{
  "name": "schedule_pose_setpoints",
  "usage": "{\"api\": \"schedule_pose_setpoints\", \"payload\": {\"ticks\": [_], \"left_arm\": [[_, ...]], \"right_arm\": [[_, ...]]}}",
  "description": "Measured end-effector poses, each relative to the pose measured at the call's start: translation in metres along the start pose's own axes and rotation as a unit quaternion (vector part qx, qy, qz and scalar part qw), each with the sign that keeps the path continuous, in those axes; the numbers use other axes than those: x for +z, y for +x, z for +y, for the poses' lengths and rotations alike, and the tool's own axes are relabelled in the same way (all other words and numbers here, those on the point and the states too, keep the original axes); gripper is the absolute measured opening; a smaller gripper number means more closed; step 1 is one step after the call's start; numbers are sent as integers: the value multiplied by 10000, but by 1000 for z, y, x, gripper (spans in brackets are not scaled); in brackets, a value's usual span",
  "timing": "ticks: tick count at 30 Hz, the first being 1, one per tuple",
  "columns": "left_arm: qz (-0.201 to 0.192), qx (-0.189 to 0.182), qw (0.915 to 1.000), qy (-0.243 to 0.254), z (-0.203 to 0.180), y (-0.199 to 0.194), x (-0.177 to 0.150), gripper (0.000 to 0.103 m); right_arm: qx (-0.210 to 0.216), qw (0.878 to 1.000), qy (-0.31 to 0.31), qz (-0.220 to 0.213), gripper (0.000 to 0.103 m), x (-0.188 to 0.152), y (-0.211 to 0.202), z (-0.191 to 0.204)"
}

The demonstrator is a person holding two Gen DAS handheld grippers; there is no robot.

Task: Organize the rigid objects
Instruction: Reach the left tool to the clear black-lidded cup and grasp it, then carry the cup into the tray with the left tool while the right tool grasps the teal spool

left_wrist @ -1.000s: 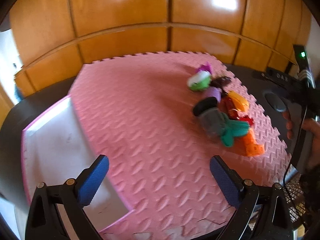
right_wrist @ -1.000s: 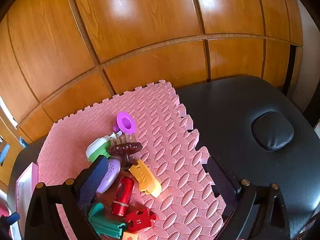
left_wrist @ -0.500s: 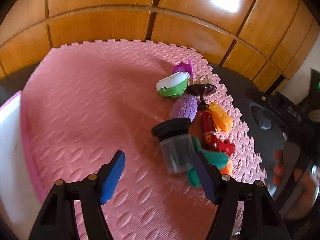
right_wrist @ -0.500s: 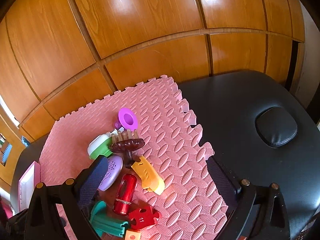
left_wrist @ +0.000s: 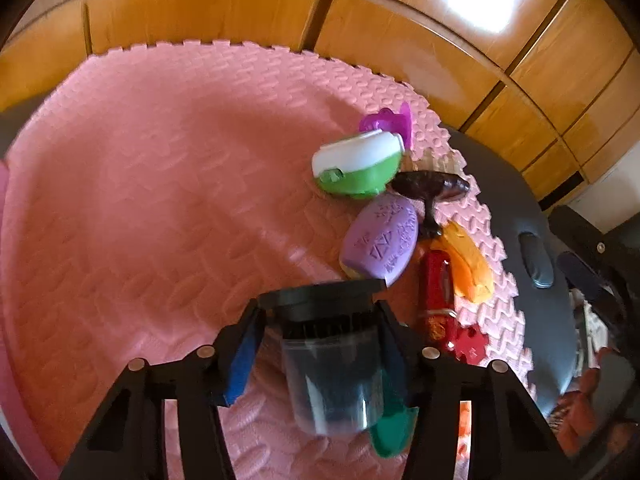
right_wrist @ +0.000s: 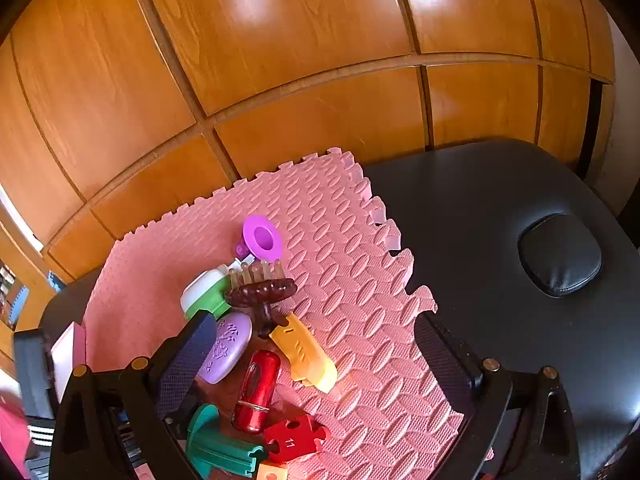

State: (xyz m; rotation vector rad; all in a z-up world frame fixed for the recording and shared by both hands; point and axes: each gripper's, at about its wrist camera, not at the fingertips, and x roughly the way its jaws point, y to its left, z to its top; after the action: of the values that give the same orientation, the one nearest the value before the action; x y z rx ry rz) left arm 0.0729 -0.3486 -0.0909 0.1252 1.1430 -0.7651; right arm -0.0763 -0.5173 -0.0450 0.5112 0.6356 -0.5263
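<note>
In the left wrist view my left gripper (left_wrist: pixel 318 340) is shut on a dark translucent jar with a black lid (left_wrist: pixel 332 364), over the pink foam mat (left_wrist: pixel 140 200). Beyond it lie a purple soap-shaped piece (left_wrist: pixel 380 240), a green and white case (left_wrist: pixel 358 164), a dark brown brush (left_wrist: pixel 430 188), a red tube (left_wrist: pixel 436 284) and an orange piece (left_wrist: pixel 466 264). In the right wrist view my right gripper (right_wrist: pixel 316 360) is open above the pile: red tube (right_wrist: pixel 258 390), orange piece (right_wrist: pixel 304 352), purple soap (right_wrist: pixel 226 346), teal piece (right_wrist: pixel 220 444), red puzzle piece (right_wrist: pixel 292 440).
A purple funnel-shaped toy (right_wrist: pixel 262 238) lies at the far end of the pile. The mat lies on a black padded table (right_wrist: pixel 500 248) with a round cushion (right_wrist: pixel 560 254). A wooden panelled wall (right_wrist: pixel 280 60) stands behind. A pink-edged white tray (right_wrist: pixel 68 352) is at the left.
My left gripper has moved right and forward to the pile and closed on the dark jar. My right gripper has stayed open and almost still.
</note>
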Motion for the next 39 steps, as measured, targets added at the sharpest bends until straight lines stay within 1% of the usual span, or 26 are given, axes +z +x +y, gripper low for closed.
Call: {"api": "schedule_pose_setpoints", "payload": {"ticks": [3, 4, 5, 7, 10, 12, 14, 16, 17, 19, 21, 22, 24, 25, 26, 27, 29, 31, 32, 34, 36, 39], "left_arm": [[-20, -93, 10000, -13, 5, -1, 0, 52], [-10, -69, 10000, -5, 7, -2, 0, 49], [-11, 10, 10000, 25, 11, -5, -2, 44], [-25, 62, 10000, 49, 17, -9, -5, 44], [-61, 222, 9997, 127, 25, -17, -15, 44], [-74, 219, 9996, 156, 28, -22, -21, 44], [-63, 280, 9994, 168, 31, -26, -27, 44], [-116, 267, 9994, 209, 35, -30, -34, 44], [-152, 268, 9992, 237, 37, -33, -39, 44], [-241, 325, 9987, 315, 39, -39, -46, 44], [-278, 437, 9980, 368, 42, -42, -53, 44], [-318, 416, 9978, 398, 44, -44, -56, 44], [-358, 445, 9972, 477, 45, -47, -61, 44], [-356, 482, 9967, 543, 45, -48, -64, 44], [-355, 508, 9963, 591, 44, -48, -64, 44], [-366, 522, 9960, 625, 43, -48, -64, 44], [-397, 529, 9956, 663, 43, -49, -67, 44], [-415, 530, 9954, 681, 44, -50, -68, 44], [-419, 532, 9953, 686, 44, -50, -68, 44], [-426, 543, 9952, 695, 43, -49, -68, 44], [-433, 560, 9950, 703, 41, -48, -67, 44], [-454, 589, 9946, 723, 41, -47, -67, 44]], "right_arm": [[-25, 9999, -98, 32, 91, 0, 1, 2], [-20, 9999, -122, 55, 88, -1, 1, 3], [-18, 9999, -143, 80, 86, -1, 2, 3], [-9, 9997, -199, 159, 82, -2, 5, 5], [2, 9993, -302, 216, 79, -4, 7, 9], [17, 9991, -356, 244, 77, -5, 8, 11], [108, 9986, -405, 312, 73, -6, 10, 13], [301, 9977, -463, 404, 67, -8, 12, 16], [491, 9963, -513, 489, 66, -10, 13, 19], [831, 9920, -659, 682, 65, -15, 14, 28], [1045, 9878, -804, 822, 65, -20, 15, 36], [1180, 9844, -924, 922, 64, -23, 16, 42], [1558, 9730, -1176, 1230, 63, -32, 18, 55], [1650, 9696, -1248, 1307, 63, -34, 18, 58], [1822, 9611, -1455, 1478, 63, -41, 18, 66], [1879, 9545, -1691, 1582, 63, -47, 17, 75], [1786, 9486, -2000, 1684, 63, -56, 18, 84], [1637, 9466, -2163, 1740, 64, -62, 19, 88], [1497, 9466, -2263, 1741, 65, -65, 20, 90], [1320, 9471, -2374, 1709, 78, -69, 19, 89], [1191, 9487, -2393, 1687, 84, -71, 17, 88], [1058, 9506, -2386, 1680, 84, -71, 15, 82]]}}
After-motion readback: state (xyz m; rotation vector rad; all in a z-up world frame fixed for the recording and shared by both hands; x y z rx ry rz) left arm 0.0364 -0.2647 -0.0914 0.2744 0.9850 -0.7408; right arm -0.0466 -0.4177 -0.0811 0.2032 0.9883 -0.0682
